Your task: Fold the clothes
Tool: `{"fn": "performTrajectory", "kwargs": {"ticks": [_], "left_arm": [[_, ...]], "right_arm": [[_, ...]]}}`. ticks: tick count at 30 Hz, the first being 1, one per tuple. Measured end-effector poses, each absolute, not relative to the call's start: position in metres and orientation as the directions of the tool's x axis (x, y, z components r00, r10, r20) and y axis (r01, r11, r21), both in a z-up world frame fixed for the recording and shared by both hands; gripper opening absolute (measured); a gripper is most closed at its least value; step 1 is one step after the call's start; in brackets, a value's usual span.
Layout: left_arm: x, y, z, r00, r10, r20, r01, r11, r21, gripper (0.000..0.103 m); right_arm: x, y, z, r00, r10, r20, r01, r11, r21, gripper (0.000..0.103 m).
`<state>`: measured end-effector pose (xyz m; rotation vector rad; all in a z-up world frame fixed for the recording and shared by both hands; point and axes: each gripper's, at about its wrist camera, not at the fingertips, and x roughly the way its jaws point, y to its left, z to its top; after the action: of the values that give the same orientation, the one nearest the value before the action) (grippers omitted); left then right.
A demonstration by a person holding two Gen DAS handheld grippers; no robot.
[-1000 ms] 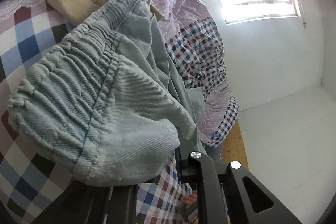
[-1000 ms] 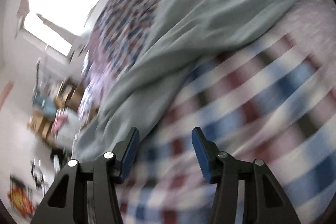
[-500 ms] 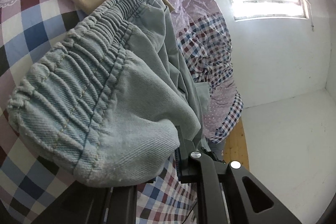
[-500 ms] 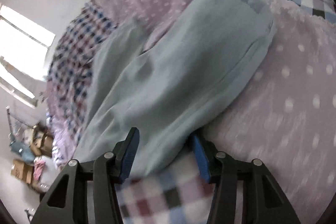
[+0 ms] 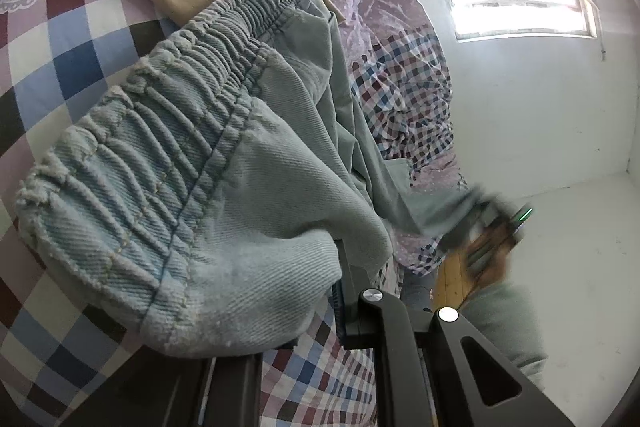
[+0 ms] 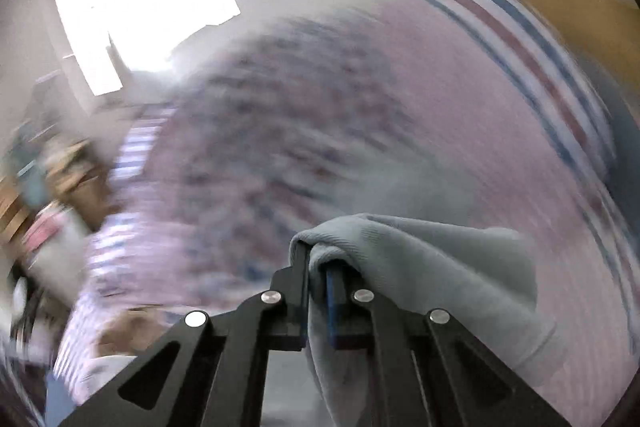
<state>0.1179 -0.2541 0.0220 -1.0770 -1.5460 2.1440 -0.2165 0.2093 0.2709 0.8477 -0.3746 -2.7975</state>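
My right gripper (image 6: 316, 267) has clamped the hem of the pale denim trousers (image 5: 224, 187) and swung up; my left gripper (image 5: 320, 315) pinches their elastic waistband above the checked bed (image 5: 60, 67). Yanking fast could slip denim free.

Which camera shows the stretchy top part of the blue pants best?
The left wrist view: the gathered waistband of the pants fills the frame, sharp and close. The right wrist view is blurred and shows only a fold of the pants' cloth clamped in the right hand-held gripper, no waistband.
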Motion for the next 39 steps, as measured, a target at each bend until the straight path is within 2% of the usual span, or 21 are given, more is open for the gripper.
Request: {"fn": "performTrajectory", "kwargs": {"ticks": [1,3,4,5,6,7,11,15,17,20,25,27,28,29,33,39], "left_arm": [[0.118,-0.254,0.022,-0.681,0.612,-0.403,0.188,-0.386,-0.903,0.012],[0.119,-0.254,0.022,-0.681,0.61,-0.405,0.188,-0.388,-0.902,0.012],[0.119,-0.254,0.022,-0.679,0.613,-0.404,0.189,-0.385,-0.903,0.012],[0.12,-0.254,0.022,-0.676,0.617,-0.403,0.19,-0.382,-0.905,0.012],[0.121,-0.254,0.022,-0.674,0.62,-0.401,0.191,-0.378,-0.906,0.012],[0.122,-0.254,0.022,-0.672,0.624,-0.399,0.191,-0.374,-0.907,0.012],[0.125,-0.256,0.024,-0.665,0.633,-0.395,0.189,-0.369,-0.91,0.012],[0.127,-0.258,0.025,-0.663,0.634,-0.398,0.189,-0.373,-0.908,0.012],[0.128,-0.259,0.026,-0.664,0.628,-0.405,0.192,-0.38,-0.905,0.012],[0.128,-0.26,0.028,-0.67,0.617,-0.412,0.194,-0.391,-0.9,0.011],[0.131,-0.261,0.031,-0.679,0.603,-0.419,0.191,-0.406,-0.894,0.011],[0.132,-0.261,0.032,-0.682,0.598,-0.421,0.186,-0.415,-0.891,0.011],[0.133,-0.261,0.034,-0.685,0.594,-0.421,0.184,-0.419,-0.889,0.011],[0.132,-0.261,0.035,-0.687,0.591,-0.423,0.183,-0.423,-0.887,0.011],[0.131,-0.263,0.038,-0.696,0.575,-0.429,0.182,-0.437,-0.881,0.01],[0.14,-0.276,0.052,-0.749,0.522,-0.408,0.167,-0.448,-0.878,0.01]], "right_arm": [[-0.215,0.175,0.292,-0.805,-0.312,-0.504,0.205,-0.944,0.258,0.009],[-0.201,0.116,0.315,-0.768,-0.402,-0.499,0.37,-0.914,0.167,0.019],[-0.189,0.094,0.318,-0.747,-0.44,-0.499,0.435,-0.891,0.134,0.041],[-0.177,0.084,0.313,-0.734,-0.455,-0.503,0.465,-0.878,0.116,0.069],[-0.165,0.077,0.306,-0.729,-0.455,-0.512,0.476,-0.874,0.1,0.079],[-0.154,0.074,0.296,-0.724,-0.453,-0.52,0.482,-0.872,0.088,0.084],[-0.135,0.112,0.239,-0.699,-0.399,-0.594,0.435,-0.896,0.09,0.084],[-0.151,0.206,0.167,-0.687,-0.274,-0.673,0.176,-0.961,0.211,0.084],[-0.159,0.25,0.127,-0.65,-0.225,-0.725,0.035,-0.963,0.268,0.082],[-0.168,0.304,0.072,-0.603,-0.194,-0.774,-0.149,-0.925,0.348,0.057],[-0.179,0.328,0.022,-0.562,-0.143,-0.815,-0.265,-0.902,0.341,0.048],[-0.183,0.325,0.013,-0.557,-0.105,-0.824,-0.274,-0.913,0.302,0.034],[-0.185,0.32,0.011,-0.559,-0.076,-0.826,-0.275,-0.923,0.271,0.01],[-0.184,0.319,0.013,-0.569,-0.061,-0.82,-0.274,-0.926,0.26,0.003],[-0.164,0.323,0.031,-0.639,-0.046,-0.768,-0.269,-0.922,0.28,0.001],[-0.085,0.334,0.096,-0.767,-0.035,-0.64,-0.247,-0.905,0.347,0.001]]}}
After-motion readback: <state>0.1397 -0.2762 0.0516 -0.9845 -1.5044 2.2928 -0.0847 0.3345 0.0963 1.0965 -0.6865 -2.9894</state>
